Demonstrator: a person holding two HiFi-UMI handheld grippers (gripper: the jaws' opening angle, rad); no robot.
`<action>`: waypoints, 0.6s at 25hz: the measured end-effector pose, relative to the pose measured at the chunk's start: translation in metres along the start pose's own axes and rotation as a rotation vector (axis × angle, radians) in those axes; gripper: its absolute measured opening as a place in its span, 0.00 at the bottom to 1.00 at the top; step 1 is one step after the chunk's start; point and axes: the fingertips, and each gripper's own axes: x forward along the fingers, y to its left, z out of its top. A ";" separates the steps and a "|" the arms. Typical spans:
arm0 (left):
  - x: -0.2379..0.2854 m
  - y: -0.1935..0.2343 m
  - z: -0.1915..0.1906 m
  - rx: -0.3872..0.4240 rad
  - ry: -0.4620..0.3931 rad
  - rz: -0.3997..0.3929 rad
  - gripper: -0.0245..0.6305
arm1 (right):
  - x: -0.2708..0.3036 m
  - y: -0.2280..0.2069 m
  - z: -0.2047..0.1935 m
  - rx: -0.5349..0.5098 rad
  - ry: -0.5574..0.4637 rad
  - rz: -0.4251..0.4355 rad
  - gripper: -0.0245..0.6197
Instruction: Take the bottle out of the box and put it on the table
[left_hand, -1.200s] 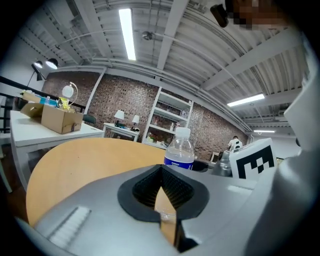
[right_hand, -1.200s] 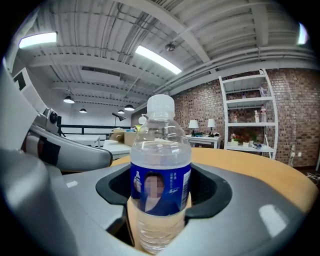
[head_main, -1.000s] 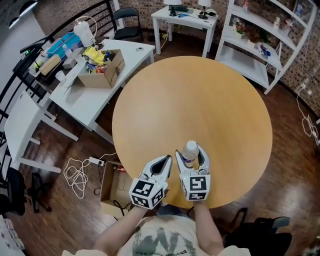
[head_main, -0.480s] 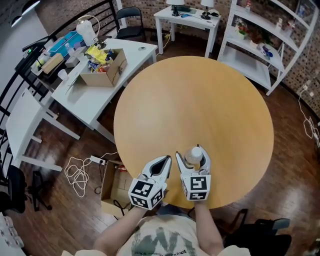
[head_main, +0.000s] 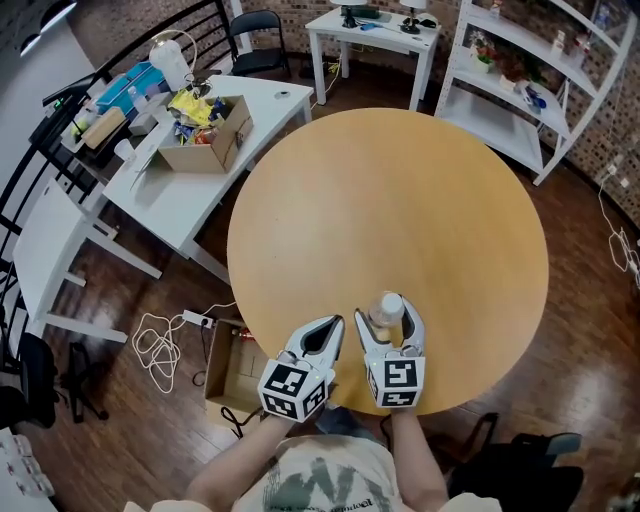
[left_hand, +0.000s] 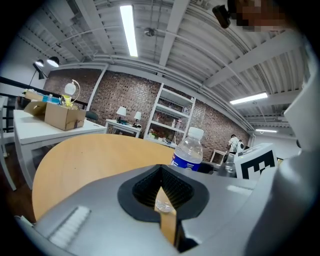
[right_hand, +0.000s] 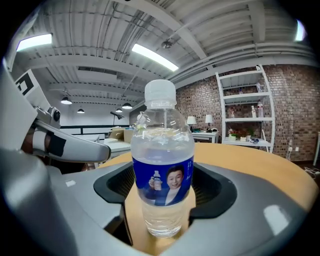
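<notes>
1. The clear plastic water bottle (head_main: 385, 309), blue-labelled and white-capped, stands upright near the person's edge of the round light-wood counter (head_main: 400, 200).
2. The right claw (head_main: 386, 314) is released. Its jaws have just been opening and now flank the bottle, with a gap on either side and no pad pressing.
3. The left claw (head_main: 332, 323) rests just beside the right one, clenched on nothing.
4. On the wooden floor by the counter's left edge sits an open brown cardboard box (head_main: 225, 372), with a coiled white cable (head_main: 155, 350) near it.
5. Well apart, a white rectangular counter (head_main: 180, 205) carries a second cardboard box of colourful packets (head_main: 205, 135). A white shelf unit (head_main: 520, 90) stands at the far right.
</notes>
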 end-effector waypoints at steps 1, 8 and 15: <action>-0.002 0.000 0.000 0.000 0.005 -0.001 0.04 | -0.002 0.001 0.001 0.000 0.001 -0.006 0.57; -0.023 -0.008 0.005 0.003 -0.002 -0.041 0.04 | -0.025 0.002 0.010 -0.006 0.000 -0.083 0.54; -0.059 -0.013 0.010 0.016 -0.033 -0.088 0.04 | -0.056 0.022 0.024 0.010 -0.031 -0.145 0.51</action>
